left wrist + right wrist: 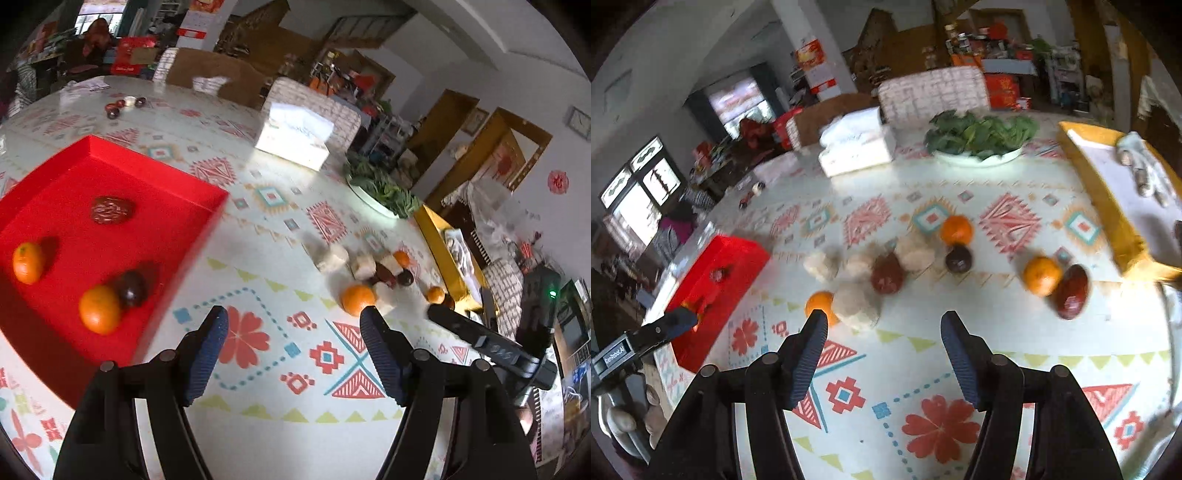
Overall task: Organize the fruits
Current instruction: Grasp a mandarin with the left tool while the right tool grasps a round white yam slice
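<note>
Hovering over the patterned worktop (280,280), both claws empty. Left claw (293,325) has its fingers spread, nothing between them, only tablecloth below. Right claw (882,328) likewise spread and empty.

Red tray (155,177) sits to the left in the left wrist view. Inside it: a small orange (27,262) near the left edge, a larger orange (99,309) touching a dark purple fruit (132,288), and a dark reddish fruit (112,209) further back, apart from the others.

Loose fruit still on the worktop, right wrist view: one orange (820,303) just beyond the tip of the right claw's left finger, touching a pale lumpy item (857,306). More pale lumps (822,264) behind it, with a dark red fruit (887,275) among them. Further back, an orange (956,229) with a dark purple fruit (958,258) just in front of it. Off to the right, another orange (1042,275) touching a dark red fruit (1071,291).

Yellow tray (1097,192) at the right edge, plate of leafy greens (979,134) and a white tissue pack (855,142) at the back. Motion blur throughout; can't identify the pale lumps.
</note>
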`<action>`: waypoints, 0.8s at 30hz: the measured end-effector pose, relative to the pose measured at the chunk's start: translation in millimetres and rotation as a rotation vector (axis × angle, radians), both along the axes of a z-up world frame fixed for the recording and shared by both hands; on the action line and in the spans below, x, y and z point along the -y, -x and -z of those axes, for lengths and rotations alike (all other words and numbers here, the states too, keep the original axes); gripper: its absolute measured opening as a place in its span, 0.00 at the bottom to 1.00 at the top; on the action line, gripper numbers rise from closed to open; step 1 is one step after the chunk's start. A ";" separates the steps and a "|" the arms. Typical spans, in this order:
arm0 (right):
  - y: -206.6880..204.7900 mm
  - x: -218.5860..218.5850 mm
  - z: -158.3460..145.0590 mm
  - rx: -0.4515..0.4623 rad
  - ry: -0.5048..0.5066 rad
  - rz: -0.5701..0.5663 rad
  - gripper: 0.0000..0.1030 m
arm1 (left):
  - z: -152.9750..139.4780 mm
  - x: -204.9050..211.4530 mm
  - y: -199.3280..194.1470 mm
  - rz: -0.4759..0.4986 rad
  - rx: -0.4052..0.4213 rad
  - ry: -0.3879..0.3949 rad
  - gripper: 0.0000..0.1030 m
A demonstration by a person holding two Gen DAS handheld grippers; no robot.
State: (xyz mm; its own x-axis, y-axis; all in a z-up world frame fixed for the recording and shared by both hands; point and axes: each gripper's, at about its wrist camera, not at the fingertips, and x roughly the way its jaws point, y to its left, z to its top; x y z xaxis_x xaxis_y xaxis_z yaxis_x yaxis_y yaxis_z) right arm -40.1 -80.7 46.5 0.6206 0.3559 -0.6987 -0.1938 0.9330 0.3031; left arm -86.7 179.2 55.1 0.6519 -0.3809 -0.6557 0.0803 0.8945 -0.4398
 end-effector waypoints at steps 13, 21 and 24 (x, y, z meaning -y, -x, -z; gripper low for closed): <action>-31.7 -41.7 32.6 0.016 0.043 -0.060 0.48 | 7.7 1.1 -16.6 -0.020 -0.027 -0.014 0.71; -24.7 -44.1 36.4 -0.037 0.026 -0.182 0.39 | 17.6 18.3 -28.8 0.023 -0.050 -0.027 0.71; -22.9 -50.3 40.5 -0.027 0.082 -0.197 0.39 | 20.9 18.6 -34.3 0.017 -0.061 -0.026 0.71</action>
State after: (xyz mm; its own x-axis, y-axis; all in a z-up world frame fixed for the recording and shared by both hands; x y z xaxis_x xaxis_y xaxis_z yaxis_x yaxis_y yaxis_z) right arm -17.1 -30.4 6.1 0.5250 0.4102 -0.7457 -0.3679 0.8995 0.2358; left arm -52.4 160.6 34.1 0.6037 -0.3744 -0.7038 0.0695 0.9042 -0.4214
